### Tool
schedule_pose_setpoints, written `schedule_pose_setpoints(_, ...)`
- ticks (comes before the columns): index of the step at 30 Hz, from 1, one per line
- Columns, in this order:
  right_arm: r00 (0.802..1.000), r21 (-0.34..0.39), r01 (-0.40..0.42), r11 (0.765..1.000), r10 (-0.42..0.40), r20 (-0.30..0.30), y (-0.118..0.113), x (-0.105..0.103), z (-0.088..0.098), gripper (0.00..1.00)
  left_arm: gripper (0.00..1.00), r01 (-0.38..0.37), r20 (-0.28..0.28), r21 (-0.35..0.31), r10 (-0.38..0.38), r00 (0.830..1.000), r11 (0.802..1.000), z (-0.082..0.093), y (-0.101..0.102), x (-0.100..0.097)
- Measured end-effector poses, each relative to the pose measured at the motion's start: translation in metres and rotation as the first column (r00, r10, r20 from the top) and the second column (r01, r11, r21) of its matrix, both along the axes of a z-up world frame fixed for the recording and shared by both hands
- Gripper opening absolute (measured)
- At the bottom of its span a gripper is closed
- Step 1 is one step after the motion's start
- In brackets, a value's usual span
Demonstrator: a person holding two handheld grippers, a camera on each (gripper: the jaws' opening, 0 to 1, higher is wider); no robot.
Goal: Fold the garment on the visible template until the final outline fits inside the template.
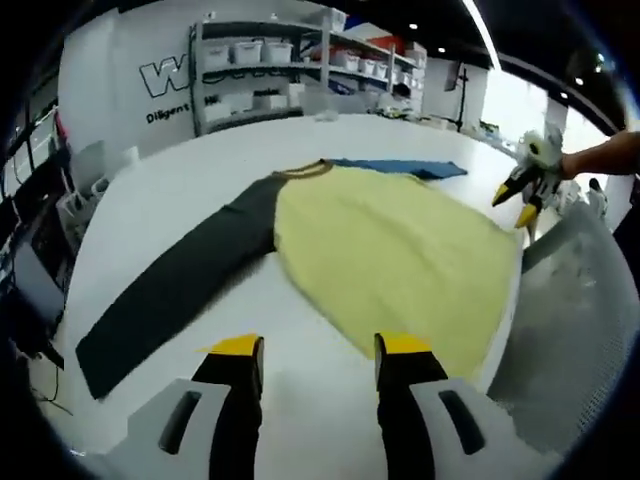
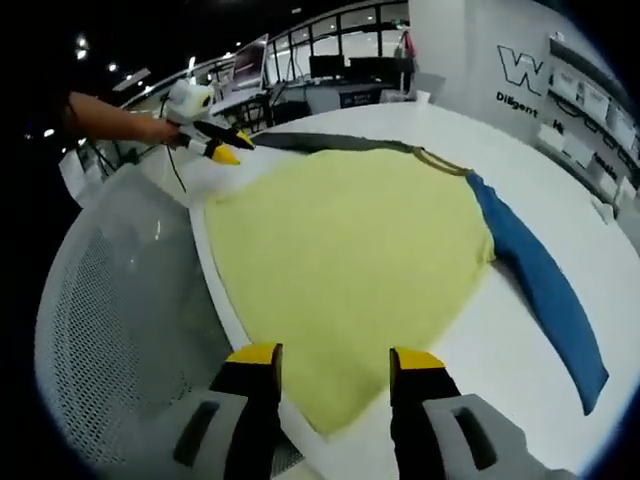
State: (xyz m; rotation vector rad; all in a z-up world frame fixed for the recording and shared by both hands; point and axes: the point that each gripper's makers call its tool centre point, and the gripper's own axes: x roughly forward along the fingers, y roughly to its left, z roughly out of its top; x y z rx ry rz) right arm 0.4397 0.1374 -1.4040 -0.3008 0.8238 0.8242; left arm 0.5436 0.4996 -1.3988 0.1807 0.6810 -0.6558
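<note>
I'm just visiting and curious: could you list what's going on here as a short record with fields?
Garment: long-sleeved shirt, spread flat, unfolded
Body colour: pale yellow
Sleeves: dark sleeve; blue sleeve
Surface: white table
Left gripper: open, above table near the hem, holding nothing
Right gripper: open, over the hem corner, holding nothing
Beside table: white mesh chair
Background: shelves with bins

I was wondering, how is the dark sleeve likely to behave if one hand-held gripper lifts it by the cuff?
The dark sleeve lies flat and thin on the table, so it will probably hang limp and drape. It looks light enough to lift easily. Being joined to the yellow body, it may tug that cloth along the smooth tabletop.
</note>
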Motion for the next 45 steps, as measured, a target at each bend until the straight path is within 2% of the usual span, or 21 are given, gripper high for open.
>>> schedule_pose_setpoints(6,1.0,0.005,0.012,1.0,-0.012,-0.004,-0.011,0.001,-0.001,0.42,0.44,-0.129,0.036,0.037,0.127,0.991,0.991,0.0,0.043,0.022)
schedule_pose_setpoints(11,0.999,0.022,0.049,0.999,-0.05,0.008,-0.017,0.005,0.001,0.53,0.44,-0.222,0.056,0.049,0.219,0.974,0.974,0.002,0.073,0.037)
schedule_pose_setpoints(14,0.998,0.022,0.062,0.998,-0.062,0.015,-0.021,0.006,0.003,0.55,0.45,-0.294,0.062,0.045,0.291,0.955,0.955,0.001,0.093,0.048)
schedule_pose_setpoints(16,0.997,0.025,0.07,0.997,-0.07,0.015,-0.024,0.007,0.004,0.55,0.45,-0.322,0.058,0.04,0.32,0.946,0.946,0.003,0.098,0.049)
schedule_pose_setpoints(18,0.997,0.024,0.073,0.997,-0.074,0.017,-0.026,0.007,0.005,0.53,0.45,-0.365,0.057,0.032,0.363,0.93,0.93,0.006,0.106,0.051)
schedule_pose_setpoints(19,0.997,0.022,0.073,0.997,-0.074,0.035,-0.029,0.009,0.007,0.53,0.45,-0.402,0.047,0.028,0.401,0.915,0.915,0.007,0.112,0.052)
schedule_pose_setpoints(21,0.995,0.026,0.091,0.995,-0.092,0.033,-0.032,0.011,0.008,0.53,0.45,-0.443,0.048,0.01,0.442,0.896,0.897,0.011,0.12,0.055)
schedule_pose_setpoints(23,0.994,0.031,0.105,0.994,-0.106,0.039,-0.035,0.013,0.009,0.53,0.45,-0.46,0.044,0.014,0.459,0.887,0.888,0.012,0.125,0.056)
schedule_pose_setpoints(29,0.99,0.028,0.132,0.991,-0.133,0.045,-0.041,0.01,0.006,0.53,0.44,-0.48,0.028,0.047,0.48,0.877,0.876,0.007,0.133,0.052)
schedule_pose_setpoints(33,0.989,0.017,0.135,0.991,-0.135,0.054,-0.044,0.006,0.005,0.54,0.44,-0.507,0.035,0.068,0.506,0.862,0.859,0.005,0.146,0.052)
schedule_pose_setpoints(36,0.989,0.012,0.139,0.99,-0.14,0.048,-0.047,0.004,0.005,0.54,0.41,-0.543,0.05,0.092,0.54,0.84,0.835,0.005,0.162,0.052)
schedule_pose_setpoints(39,0.987,0.006,0.147,0.989,-0.147,0.058,-0.053,0.003,0.006,0.54,0.37,-0.569,0.039,0.099,0.569,0.822,0.816,0.0,0.174,0.053)
schedule_pose_setpoints(43,0.983,0.003,0.171,0.985,-0.17,0.061,-0.061,0.002,0.009,0.53,0.35,-0.555,0.022,0.136,0.557,0.83,0.821,-0.019,0.188,0.062)
schedule_pose_setpoints(45,0.982,-0.002,0.179,0.984,-0.178,0.066,-0.065,0.002,0.008,0.52,0.32,-0.558,0.019,0.146,0.562,0.827,0.817,-0.025,0.193,0.067)
